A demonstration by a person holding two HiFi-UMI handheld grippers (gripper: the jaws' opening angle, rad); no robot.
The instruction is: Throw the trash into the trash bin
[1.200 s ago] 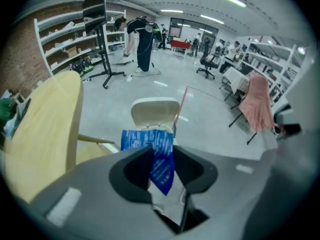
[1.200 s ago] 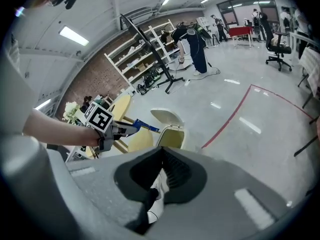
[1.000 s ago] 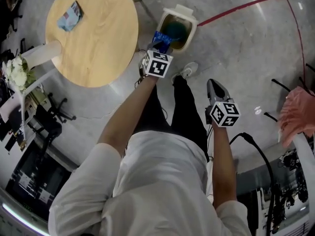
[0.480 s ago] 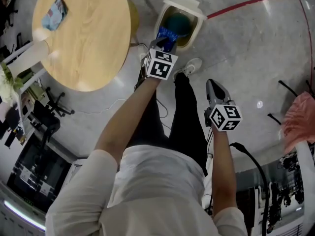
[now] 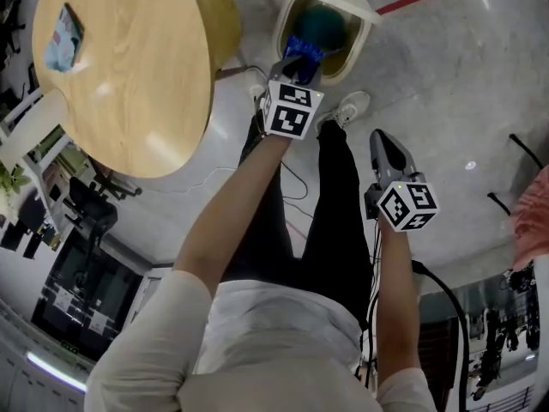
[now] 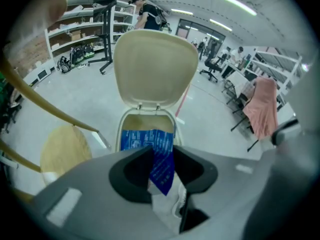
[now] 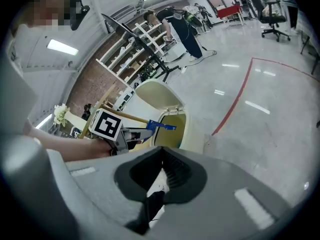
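Head view shows my left gripper [image 5: 296,69] extended forward over the near rim of the trash bin [image 5: 280,33], which stands on the floor just beyond the edge of the round wooden table [image 5: 129,67]. Left gripper view confirms the grip: my left gripper [image 6: 162,152] has its jaws partly closed, both pads pressing on a flat blue wrapper [image 6: 150,140], which is pinched at its lower part and rises out of the jaws. The wrapper [image 5: 305,50] sits above the open mouth of the bin [image 6: 148,115], near the side closest to me. The bin lid [image 6: 155,66] stands raised behind the opening. From the right gripper view the same wrapper [image 7: 161,126] projects from the left jaws level with the bin's top edge, beside the cream bin wall [image 7: 192,129]. My right gripper [image 5: 383,140] hangs lower and to the right, apart from the bin, pointing at the bare floor. Its jaw tips [image 7: 162,149] meet and nothing is between them; only my shoe and trouser leg show below. A second light blue packet [image 5: 62,37] lies on the far left of the tabletop, well apart from both grippers.
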